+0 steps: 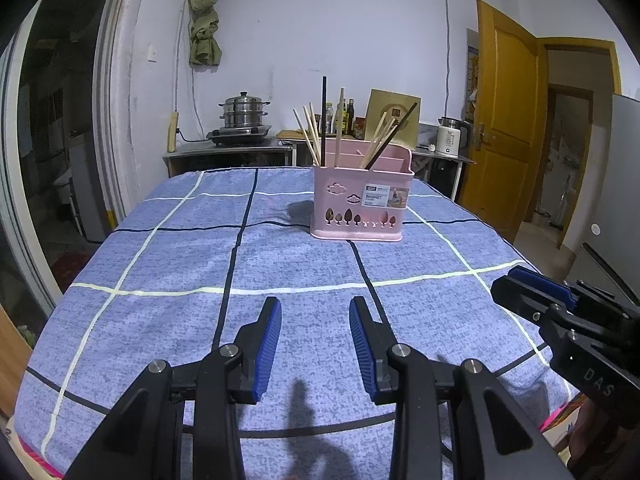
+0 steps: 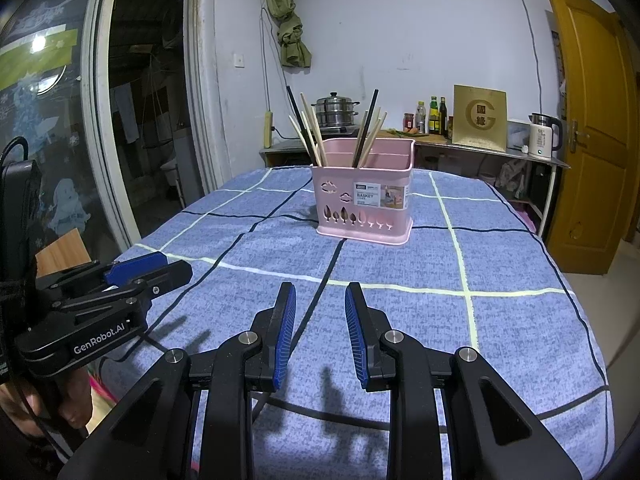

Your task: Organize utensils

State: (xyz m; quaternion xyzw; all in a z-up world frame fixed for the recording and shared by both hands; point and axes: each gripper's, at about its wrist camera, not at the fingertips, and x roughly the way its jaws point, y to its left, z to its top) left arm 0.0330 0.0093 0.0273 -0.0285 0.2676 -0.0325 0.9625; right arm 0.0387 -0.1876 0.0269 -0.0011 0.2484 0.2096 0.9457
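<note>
Over the near end of the bench, left gripper [image 1: 315, 322] fingers [image 1: 269, 340] spread, blue ribbed pads apart, nothing between them, only cloth below. Right gripper [image 2: 320, 308] same: fingers [image 2: 285, 328] spread, gap empty, hovering above the cloth. Each gripper shows at the edge of the other's view, side by side, apart from each other. A hand [image 2: 60, 404] grips the left gripper's handle at lower left of the right wrist view.

Bench [image 1: 168, 352] covered with a blue mottled cloth, white and dark grid lines; finger shadows fall on the near part. Middle of the bench bare.

Pink utensil basket [image 1: 362, 204] stands upright toward the far end, well apart from both grippers, cut-out tree and cloud shapes on its front, paper label on the right half. Inner dividers visible. Chopsticks [image 1: 312, 132] stick up tilted from it: a wooden bunch with a black one at the left end, another wooden and dark group near the middle. Which exact compartments, cannot tell.

Behind the bench: metal counter along a pale wall, stacked steamer pot [image 1: 243, 112] on a stove, bottles [image 2: 434, 114], gold square board [image 2: 479, 116], white electric kettle [image 2: 540, 140]. Green cloth [image 1: 205, 20] hangs knotted on the wall. Yellow wooden door [image 1: 508, 120] open at right. Dark glass sliding door [image 2: 48, 120] at left, with stickers.
</note>
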